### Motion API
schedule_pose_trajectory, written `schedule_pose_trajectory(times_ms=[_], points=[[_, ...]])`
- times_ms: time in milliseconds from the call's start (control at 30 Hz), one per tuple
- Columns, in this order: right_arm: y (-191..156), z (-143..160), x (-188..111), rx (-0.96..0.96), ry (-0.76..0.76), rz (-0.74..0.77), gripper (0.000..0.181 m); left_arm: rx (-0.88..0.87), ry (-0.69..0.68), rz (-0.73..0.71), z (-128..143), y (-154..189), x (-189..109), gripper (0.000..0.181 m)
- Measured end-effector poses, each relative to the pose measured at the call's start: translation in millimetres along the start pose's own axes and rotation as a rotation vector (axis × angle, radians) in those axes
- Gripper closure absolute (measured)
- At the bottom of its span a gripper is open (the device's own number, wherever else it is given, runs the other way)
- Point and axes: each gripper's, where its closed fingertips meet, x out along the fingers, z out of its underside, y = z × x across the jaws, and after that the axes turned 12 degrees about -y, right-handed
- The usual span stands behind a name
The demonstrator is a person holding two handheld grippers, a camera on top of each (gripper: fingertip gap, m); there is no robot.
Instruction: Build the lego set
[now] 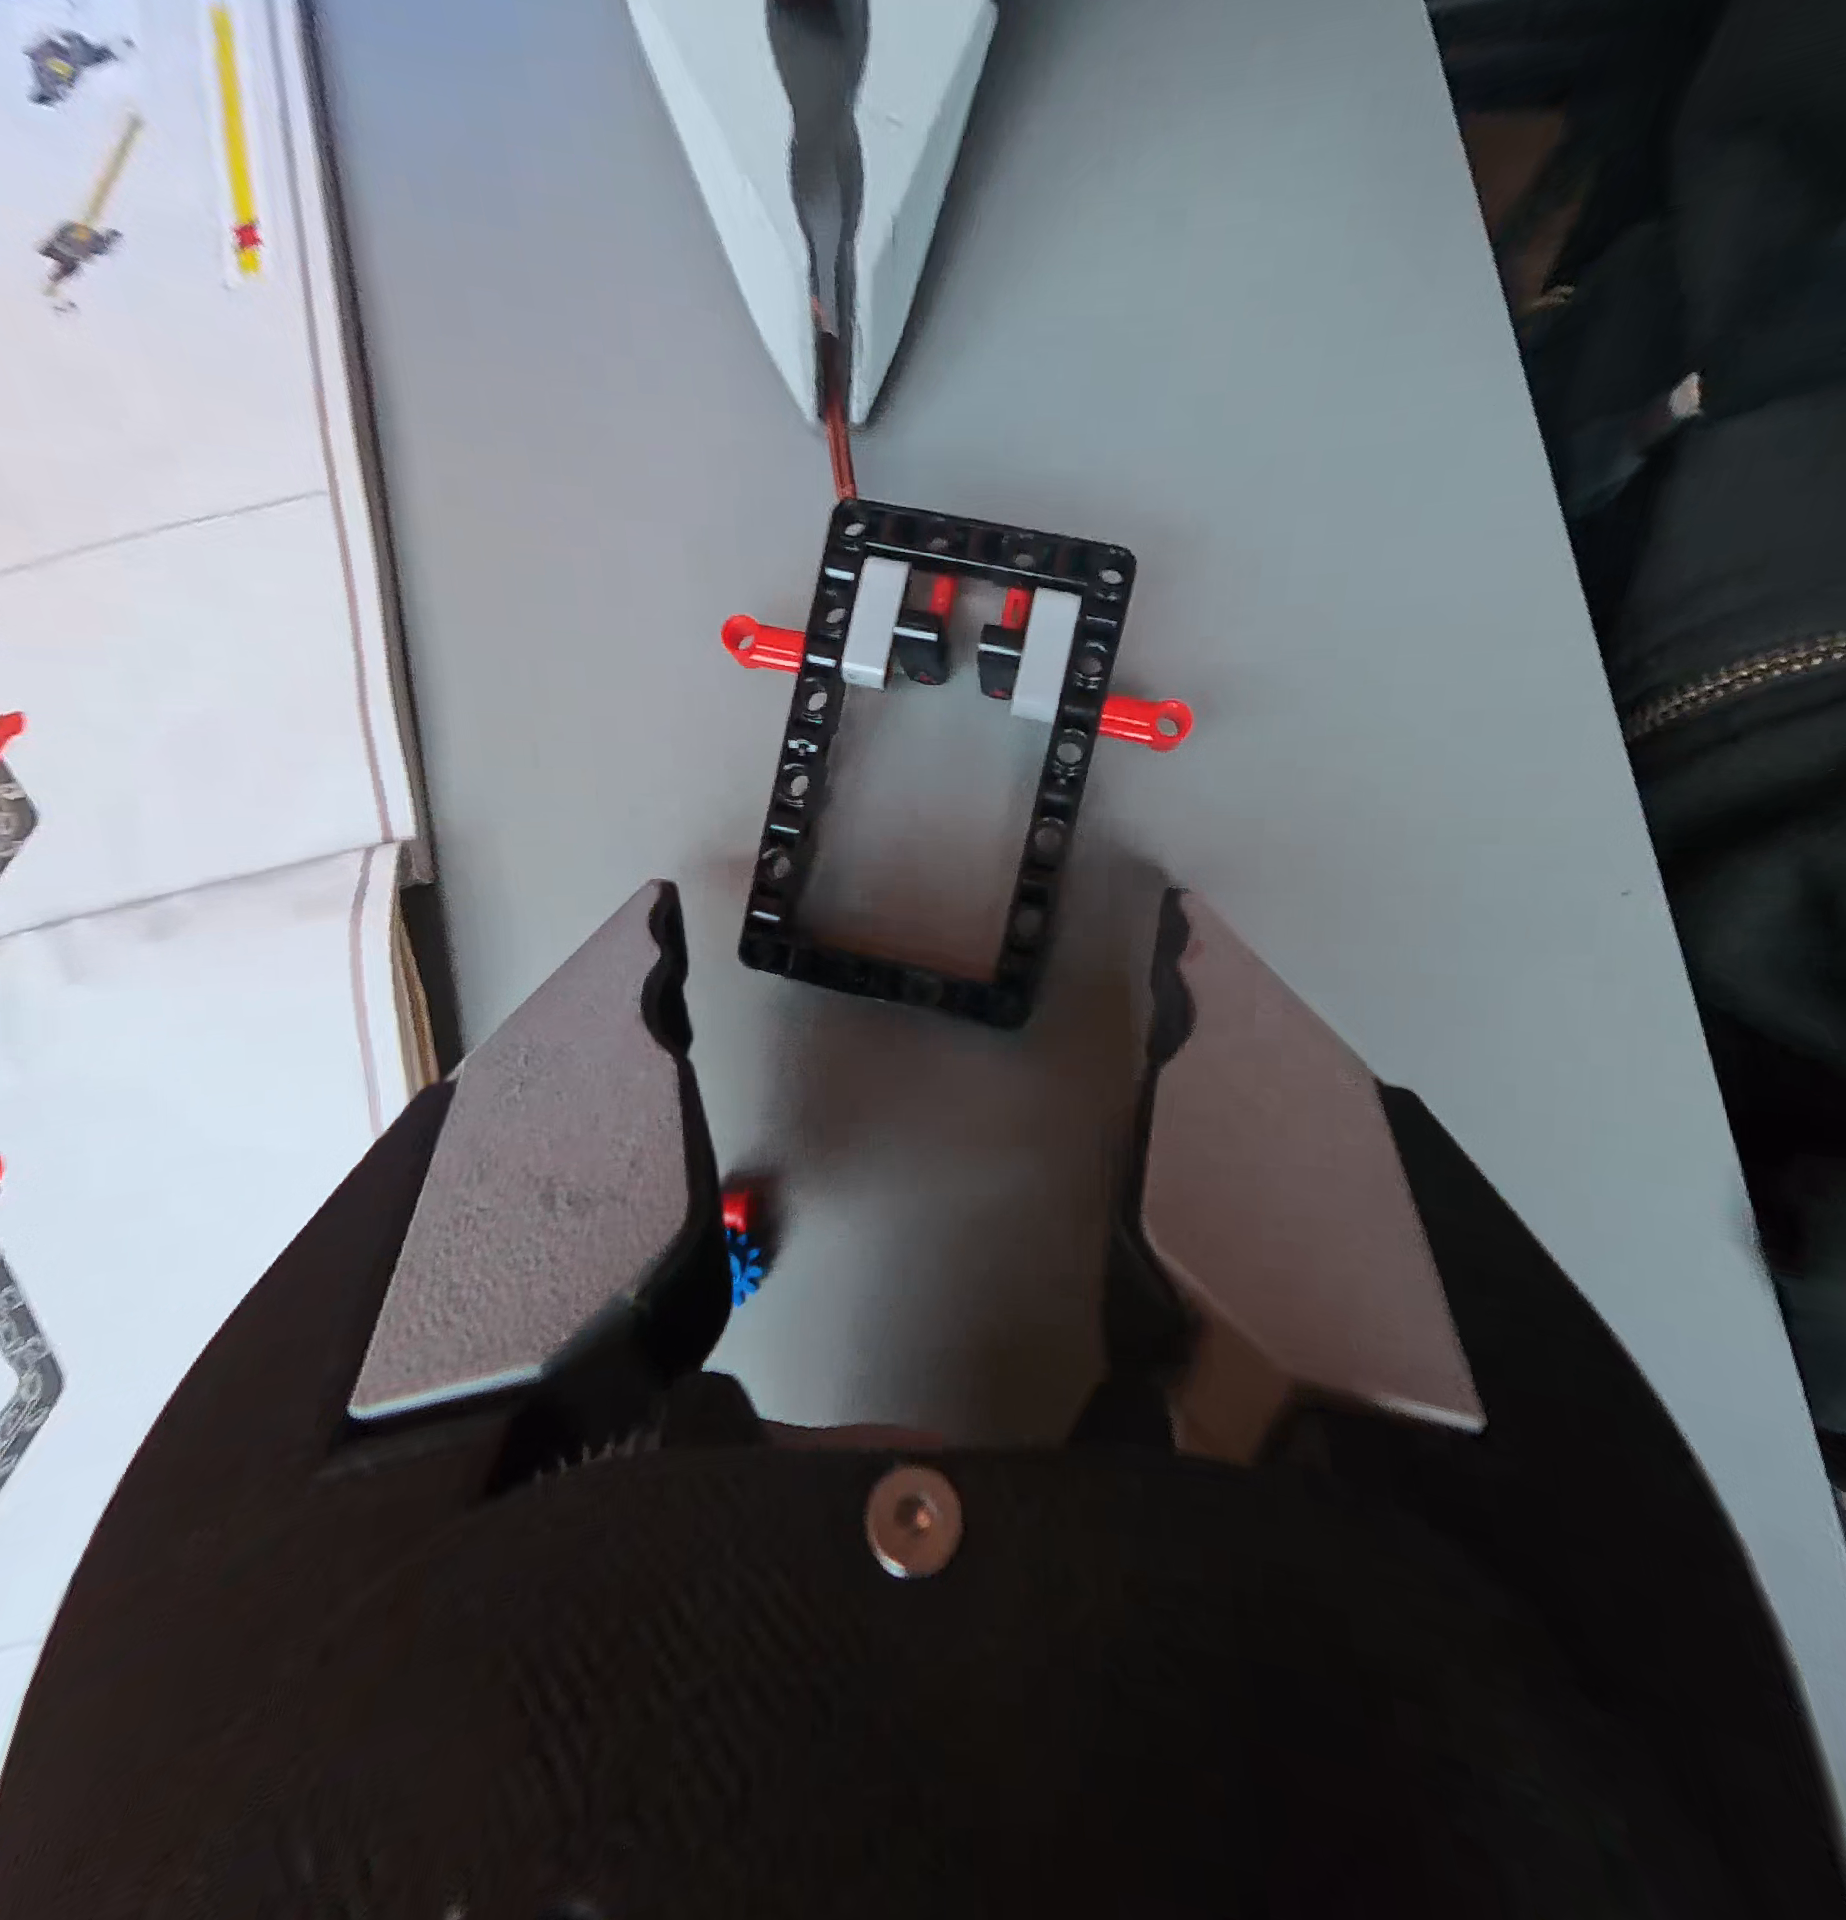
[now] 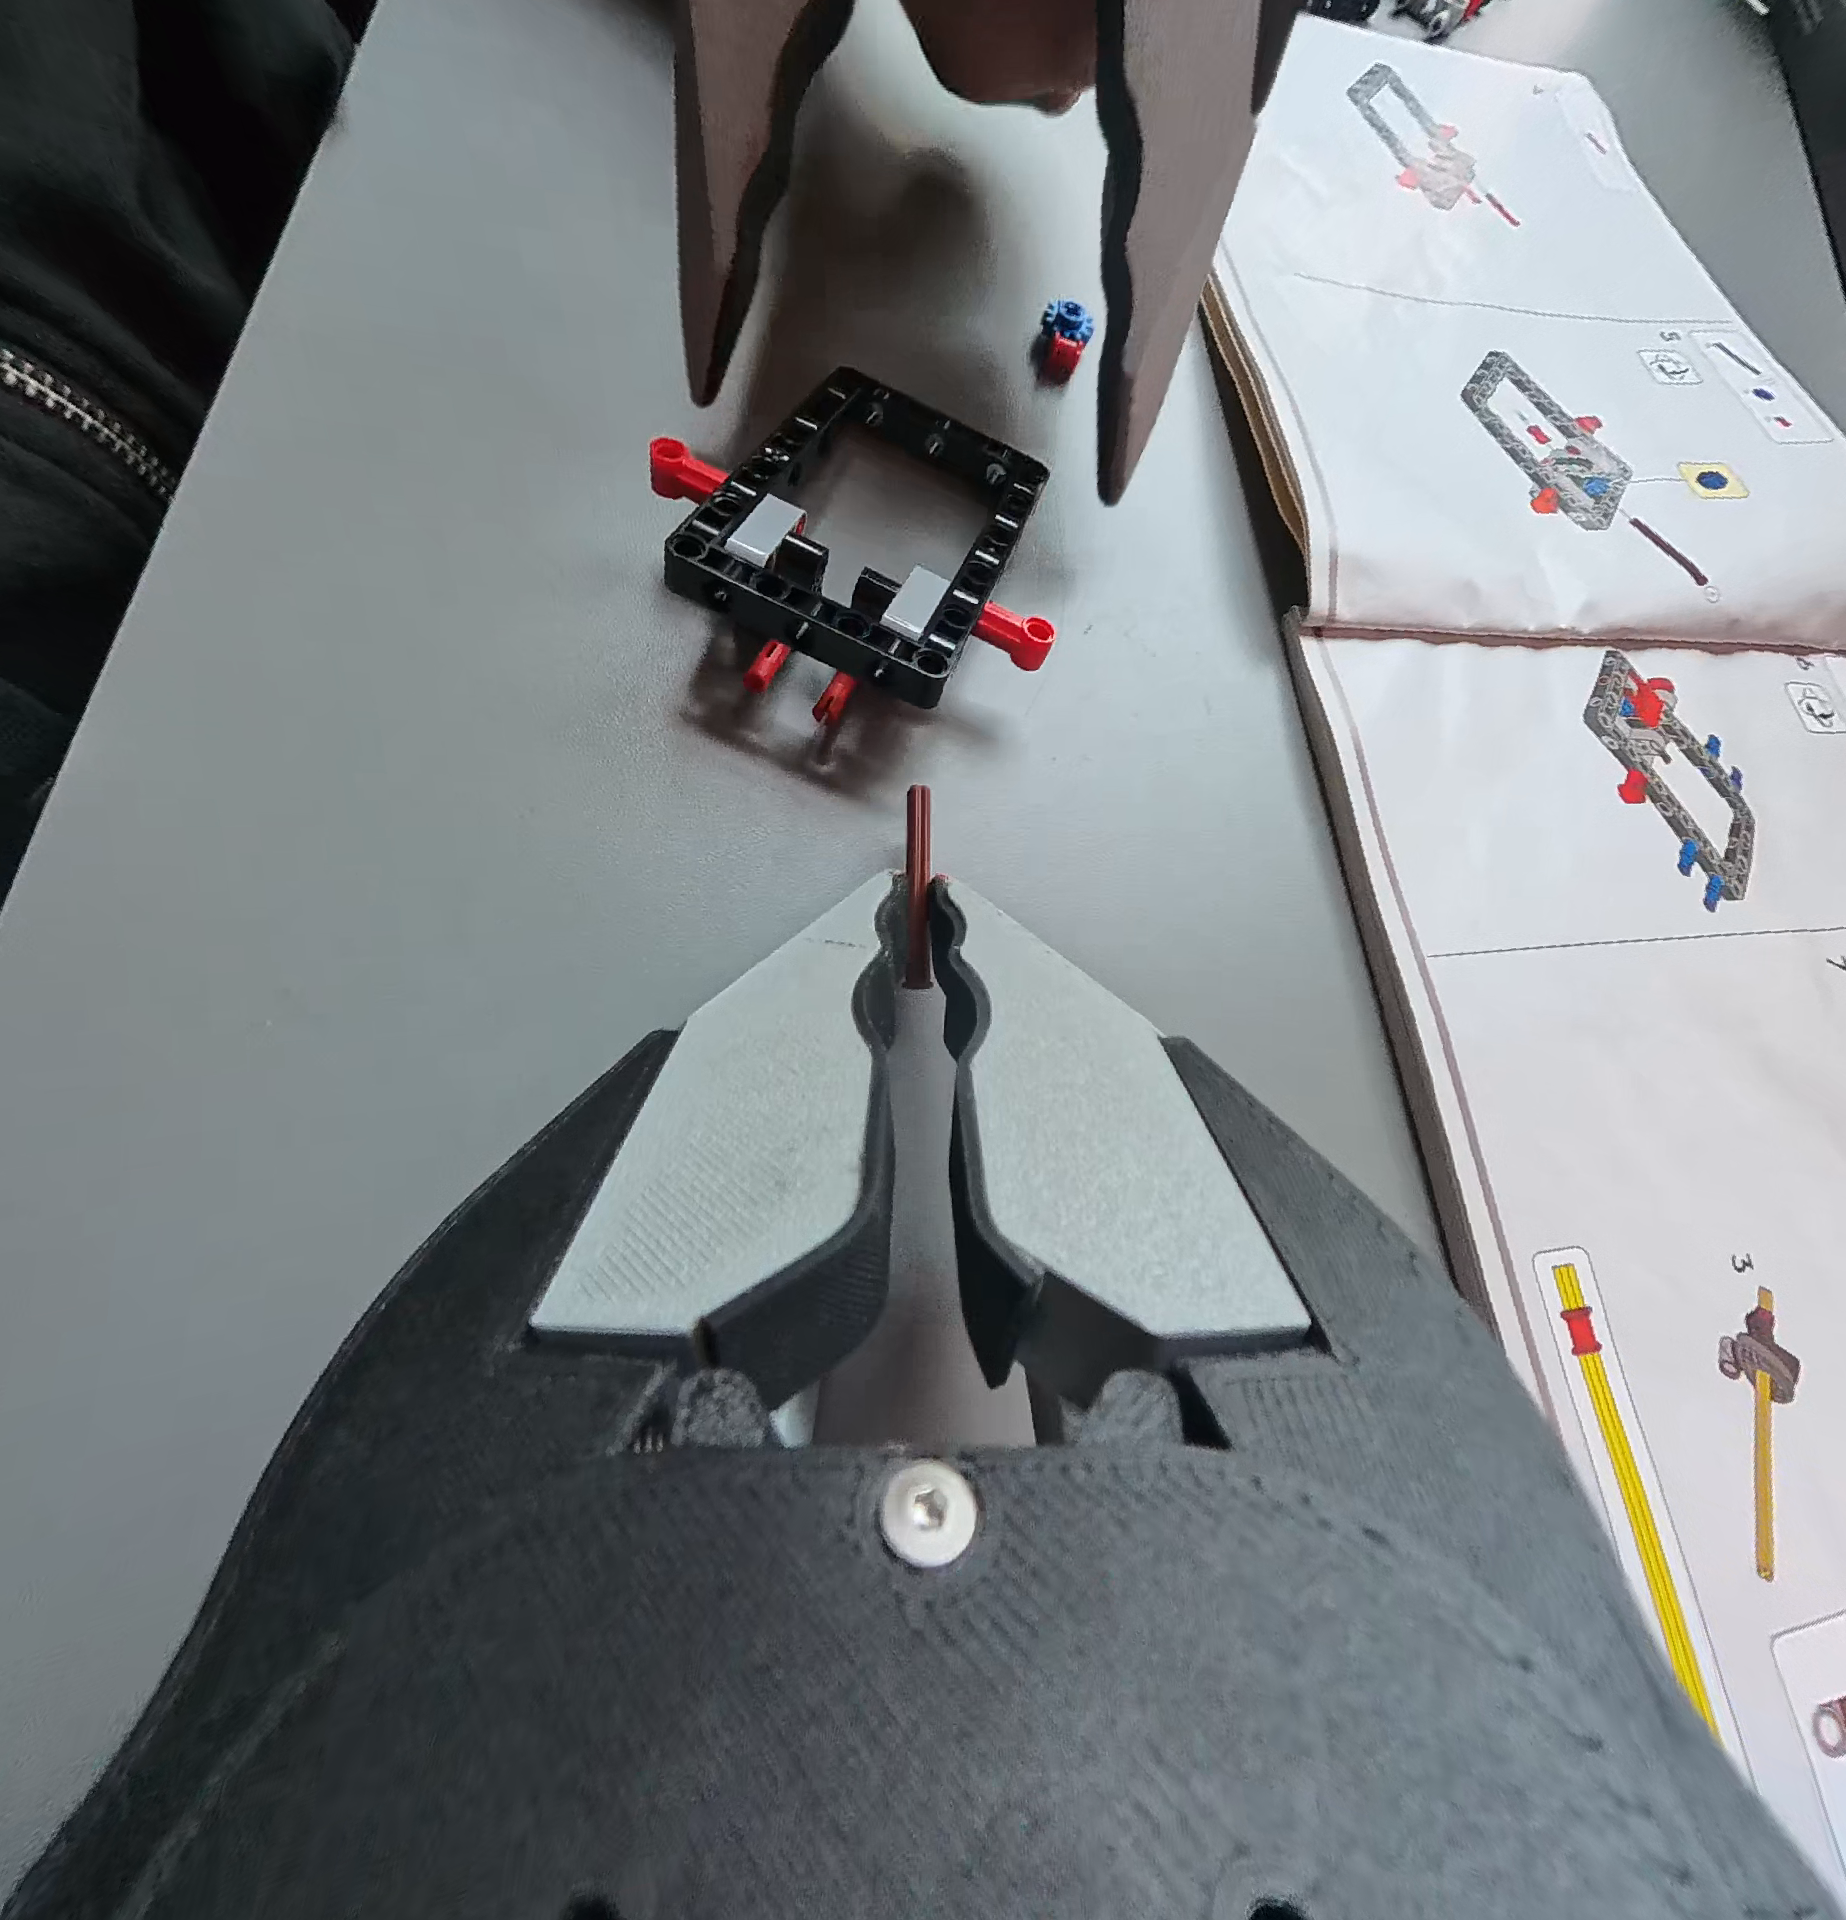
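Right wrist view: your right gripper [image 2: 914, 883] is pinching the brown axle [image 2: 918, 883], aiming at the black frame [image 2: 857, 540] mid-table; the left gripper [image 1: 919, 914] is spread above it. Next, steady the frame, then thread the axle.

Black frame [image 2: 854, 540] ahead of the tool: red pins [image 2: 1012, 630], light grey plates [image 2: 914, 601]. Dark brown axle [image 2: 919, 883]. Grey table [image 2: 431, 831].

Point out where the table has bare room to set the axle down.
Free: the grey table between the black frame and the dark jacket, and the strip between the frame and the instruction booklet. Crowded: past the frame, where the open left gripper hangs by the blue gear. The right gripper holds the brown axle.
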Motion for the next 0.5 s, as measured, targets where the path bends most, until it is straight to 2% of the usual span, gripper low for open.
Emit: schedule_pose_trajectory(times_ms=[167,267,333,400,500], points=[[1.2,-1.0,-2.0,0.025,0.014,-0.012,0.181,0.012,-0.026,0.033,0.2,1.4,9.0,0.081],[-0.5,-1.3,-1.9,0.039,0.017,-0.043,0.181,-0.001,-0.006,0.06,-3.6,3.1,12.7,0.083],[-1.3,-2.0,-2.8,0.043,0.026,-0.059,0.181,-0.013,0.012,0.053,-5.4,0.1,12.8,0.093],[-1.0,-2.5,-3.6,0.049,0.033,-0.067,0.181,-0.027,0.025,0.046,-5.7,-2.9,11.0,0.115],[0.3,-1.4,-2.7,0.055,0.025,-0.064,0.181,-0.083,0.043,0.05,-6.2,-4.2,9.8,0.119]])
